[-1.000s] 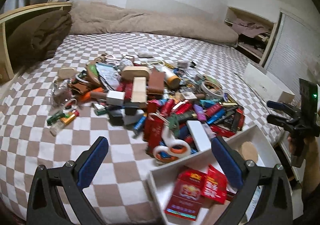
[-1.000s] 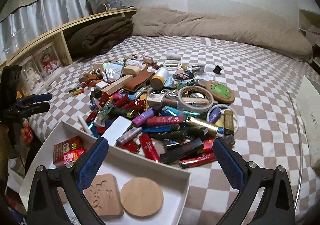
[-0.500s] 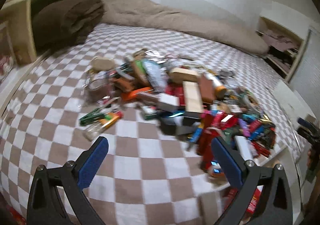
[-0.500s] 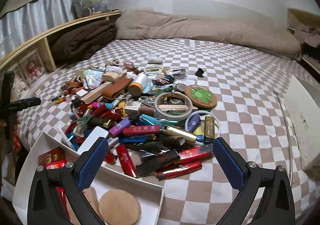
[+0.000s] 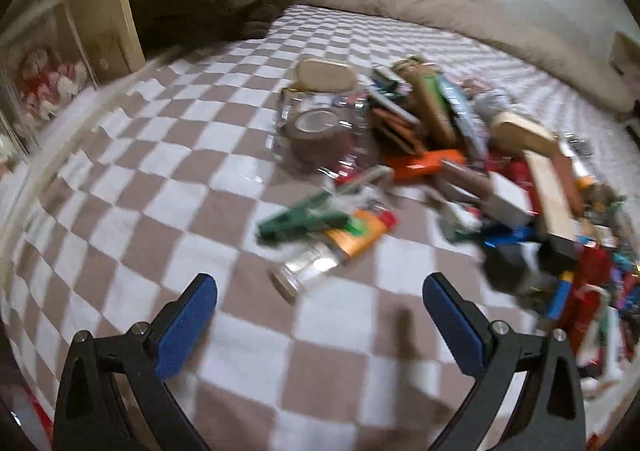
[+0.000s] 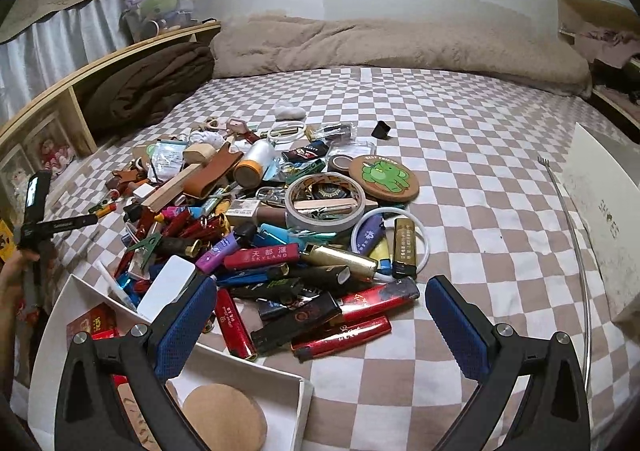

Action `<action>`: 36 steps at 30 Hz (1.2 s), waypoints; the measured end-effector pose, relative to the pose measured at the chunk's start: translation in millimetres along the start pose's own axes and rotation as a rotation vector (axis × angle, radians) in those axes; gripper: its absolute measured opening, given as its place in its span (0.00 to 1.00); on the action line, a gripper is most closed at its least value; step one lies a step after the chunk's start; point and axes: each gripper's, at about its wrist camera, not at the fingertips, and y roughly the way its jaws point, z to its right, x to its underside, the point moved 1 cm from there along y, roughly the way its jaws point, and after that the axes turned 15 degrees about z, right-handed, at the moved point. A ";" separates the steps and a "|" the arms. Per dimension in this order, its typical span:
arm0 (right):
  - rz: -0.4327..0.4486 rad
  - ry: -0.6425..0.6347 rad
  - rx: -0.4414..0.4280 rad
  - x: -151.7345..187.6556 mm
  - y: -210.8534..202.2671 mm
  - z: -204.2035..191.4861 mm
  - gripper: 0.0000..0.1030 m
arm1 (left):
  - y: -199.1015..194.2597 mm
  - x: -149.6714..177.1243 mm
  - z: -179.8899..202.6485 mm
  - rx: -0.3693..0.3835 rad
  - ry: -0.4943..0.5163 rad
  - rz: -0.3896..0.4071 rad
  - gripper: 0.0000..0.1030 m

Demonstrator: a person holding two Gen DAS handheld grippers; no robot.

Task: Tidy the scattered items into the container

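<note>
My left gripper (image 5: 320, 315) stands open above the checked bedspread, empty. Just ahead of it lie a clear bottle (image 5: 308, 271), an orange tube (image 5: 356, 237) and a green clip (image 5: 300, 219), at the left end of the blurred pile. My right gripper (image 6: 320, 327) is open and empty over the near edge of the pile, with red lighters (image 6: 340, 335) between its fingers. The white box (image 6: 244, 367) sits at lower left in the right wrist view. It holds a cork disc (image 6: 224, 419) and red packets (image 6: 92, 325).
A tape roll (image 6: 326, 203) and a green coaster (image 6: 383, 175) lie deeper in the pile. A white lid (image 6: 604, 211) and a thin metal rod (image 6: 576, 251) lie to the right. A wooden shelf (image 5: 120, 7) and a brown blanket (image 6: 148, 87) border the left. A hand (image 6: 10, 275) shows at far left.
The left gripper has swung left, from the white box to the left end of the pile, and its view is blurred. The right gripper has shifted slightly, staying open.
</note>
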 end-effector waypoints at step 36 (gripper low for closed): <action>-0.032 0.010 0.050 4.3 13.9 12.8 1.00 | 35.3 -15.1 -7.6 0.057 0.040 -0.031 1.00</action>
